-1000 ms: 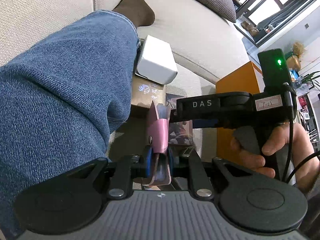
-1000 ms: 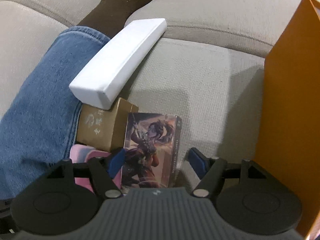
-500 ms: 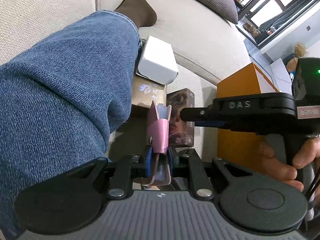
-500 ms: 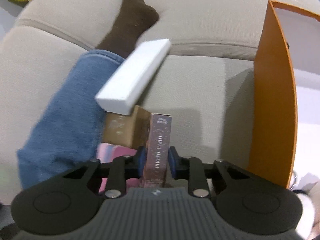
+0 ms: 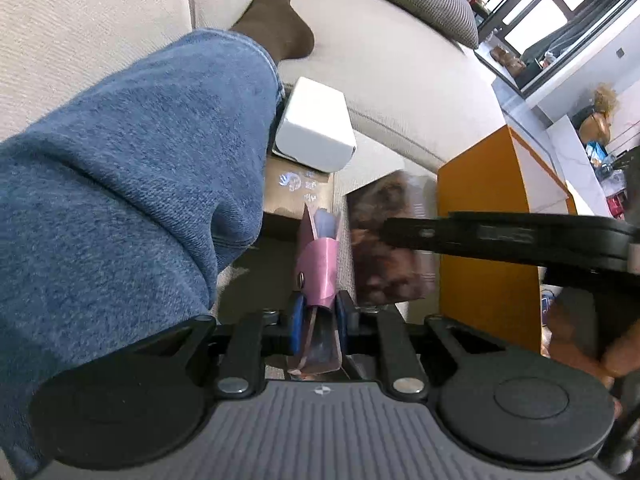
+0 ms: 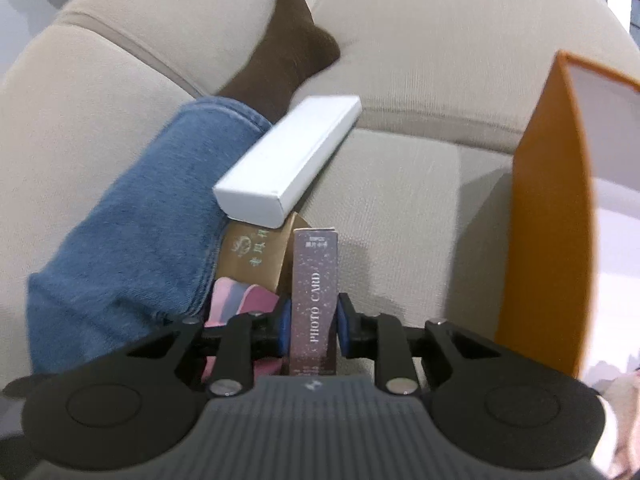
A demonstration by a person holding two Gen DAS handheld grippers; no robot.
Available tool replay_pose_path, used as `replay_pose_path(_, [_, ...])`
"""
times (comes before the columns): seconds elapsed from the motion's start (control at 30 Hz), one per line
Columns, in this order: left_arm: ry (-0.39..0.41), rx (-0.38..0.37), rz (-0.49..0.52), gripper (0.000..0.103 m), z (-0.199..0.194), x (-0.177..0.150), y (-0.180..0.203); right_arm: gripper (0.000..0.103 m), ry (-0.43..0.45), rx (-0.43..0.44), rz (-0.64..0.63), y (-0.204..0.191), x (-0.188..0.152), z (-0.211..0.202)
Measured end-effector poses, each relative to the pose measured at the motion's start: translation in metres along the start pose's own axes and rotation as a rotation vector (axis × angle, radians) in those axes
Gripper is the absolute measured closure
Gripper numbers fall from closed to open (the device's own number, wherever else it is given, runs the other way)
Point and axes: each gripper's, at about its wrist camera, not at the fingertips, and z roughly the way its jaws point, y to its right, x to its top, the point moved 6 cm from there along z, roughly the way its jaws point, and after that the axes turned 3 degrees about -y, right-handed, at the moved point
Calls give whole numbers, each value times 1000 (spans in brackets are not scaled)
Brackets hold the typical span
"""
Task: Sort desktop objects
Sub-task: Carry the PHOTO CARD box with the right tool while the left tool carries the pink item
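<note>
Lifted since earlier, "PHOTO CARD" box [image 6: 315, 300] clamped by right gripper [image 6: 311, 322]; left gripper [image 5: 319, 317] pinches pink pouch [image 5: 318, 270].

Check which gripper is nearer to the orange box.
Right. The right gripper, shut on the photo card box, is just beside the orange box; the left gripper, holding the pink pouch, sits farther away.

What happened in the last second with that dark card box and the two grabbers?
The right gripper closed its jaws on the photo card box, which it had only straddled, turned it edge-on and lifted it off the sofa beside the orange box. The left gripper stayed clamped on the pink pouch. White box and brown box unmoved.
</note>
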Motion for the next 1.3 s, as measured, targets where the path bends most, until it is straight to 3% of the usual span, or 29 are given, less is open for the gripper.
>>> replay_pose_path(0.1, [46, 3, 19, 85, -18, 1, 9, 79, 57, 43, -6, 2, -2, -27])
replay_pose_path(0.3, [124, -118, 82, 85, -64, 13, 53, 79, 204, 100, 29, 25, -6, -103])
replay_pose_path(0.47, [142, -270, 183, 85, -80, 37, 125, 79, 325, 93, 86, 61, -13, -161])
replay_pose_path(0.57, [134, -308, 247, 85, -67, 48, 170, 79, 382, 54, 132, 90, -16, -184])
replay_pose_path(0.7, [79, -254, 293, 85, -22, 55, 208, 79, 409, 9, 209, 133, -21, -191])
replay_pose_path(0.87, [-19, -107, 313, 85, 35, 50, 221, 79, 360, 4, 296, 173, -20, -159])
replay_pose_path(1.03, [-48, -16, 296, 85, 55, 40, 225, 79, 293, 37, 357, 203, -20, -121])
replay_pose_path(1.17, [-20, 76, 334, 85, 70, 36, 230, 79, 243, 98, 400, 213, -16, -93])
replay_pose_path(1.3, [-45, 100, 342, 84, 77, 29, 227, 79, 230, 118, 410, 214, -15, -82])
